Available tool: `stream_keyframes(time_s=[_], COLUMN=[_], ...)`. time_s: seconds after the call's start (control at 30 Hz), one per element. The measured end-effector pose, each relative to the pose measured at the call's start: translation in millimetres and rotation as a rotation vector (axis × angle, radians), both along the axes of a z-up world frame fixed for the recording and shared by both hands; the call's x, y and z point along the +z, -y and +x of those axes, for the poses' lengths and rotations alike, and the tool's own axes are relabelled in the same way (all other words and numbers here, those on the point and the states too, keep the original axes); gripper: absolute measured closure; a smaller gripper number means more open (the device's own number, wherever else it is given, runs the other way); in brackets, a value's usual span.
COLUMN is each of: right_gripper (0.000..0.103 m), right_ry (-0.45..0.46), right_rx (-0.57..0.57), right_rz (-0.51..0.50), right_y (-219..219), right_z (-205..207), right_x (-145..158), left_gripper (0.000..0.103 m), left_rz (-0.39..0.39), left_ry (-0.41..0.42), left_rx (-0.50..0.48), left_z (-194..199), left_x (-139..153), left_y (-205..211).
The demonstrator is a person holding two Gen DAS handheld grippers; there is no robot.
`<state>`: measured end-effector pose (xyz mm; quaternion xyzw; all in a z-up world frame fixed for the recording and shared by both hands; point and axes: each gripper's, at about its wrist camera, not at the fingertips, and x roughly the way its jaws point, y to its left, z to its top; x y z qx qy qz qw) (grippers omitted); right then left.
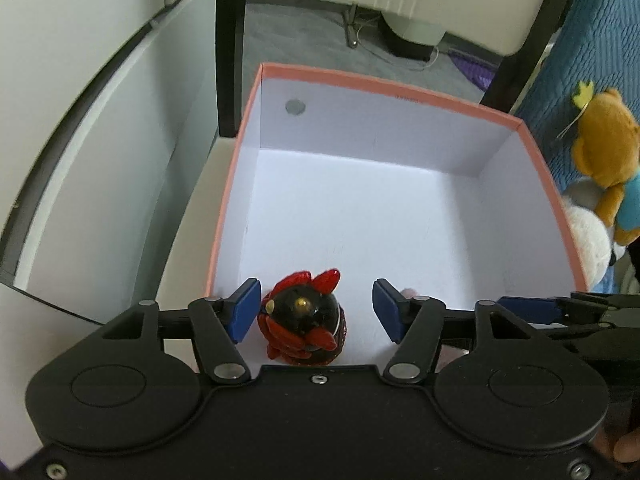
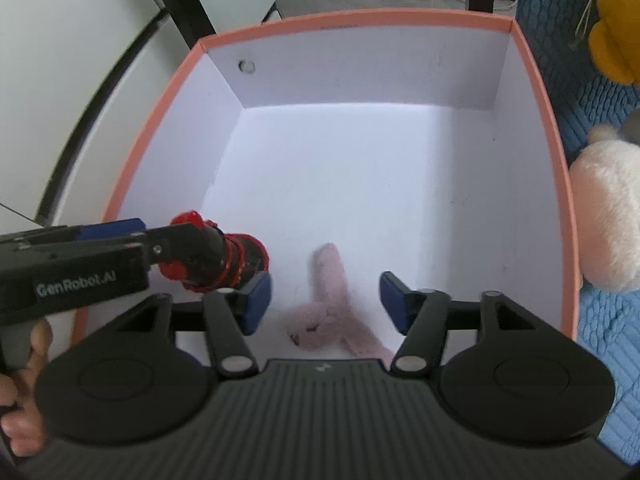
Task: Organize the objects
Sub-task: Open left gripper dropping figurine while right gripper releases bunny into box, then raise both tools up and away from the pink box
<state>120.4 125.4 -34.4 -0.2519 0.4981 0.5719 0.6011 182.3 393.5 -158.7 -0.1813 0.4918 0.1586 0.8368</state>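
A pink-rimmed white box [image 1: 400, 90] [image 2: 360, 16] stands open below both grippers. My left gripper [image 1: 316, 312] is open, its jaws wide apart, with a red and black rooster figurine [image 1: 306, 318] lying in the box by its left pad. The right wrist view shows the figurine [image 2: 224, 260] beside the left gripper's fingertips [image 2: 168, 240]. My right gripper [image 2: 326, 304] is open over a small pink plush toy [image 2: 334, 312] lying on the box floor near the front wall.
An orange plush bear [image 1: 604, 152] [image 2: 616, 32] and a white plush [image 1: 588, 240] [image 2: 608, 216] lie on a blue quilt [image 2: 592, 320] right of the box. White panels and black table legs [image 1: 230, 40] stand to the left and behind.
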Motion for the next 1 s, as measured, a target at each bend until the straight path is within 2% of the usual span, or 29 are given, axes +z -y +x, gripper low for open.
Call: stream_keyframes(time_s=[0.03,0.1,0.5,0.57,0.67,0.8,1.0], right_gripper=[0.022,0.018,0.018,0.018,0.018,0.017,0.017], right_ry=[-0.011,-0.028,-0.037,-0.028,0.0,0.049,0.056], right_rx=[-0.002,-0.004,0.007,0.004,-0.005,-0.032,-0.072], right_rz=[0.011,0.041,0.222,0.253,0.298,0.358,0.413], right_y=[2,8,58,70,89,116,155], right_z=[1,4,10,13,17,24,37], right_x=[4,14,94,107,128,150,171], left_gripper=[0.043,0.043,0.024,0.012,0.0,0.0,0.0], left_rz=[0.008,0.023,0.093,0.103,0.106,0.1,0.133], left_ry=[0.008,0.021,0.174,0.196,0.265,0.315,0.346], left_rx=[0.0,0.005,0.022,0.021,0.018,0.008,-0.036], left_z=[-2,-6,-40,-45,-57,-66,-81], left_x=[5,19,112,125,147,167,190], left_y=[1,4,44,52,65,86,129])
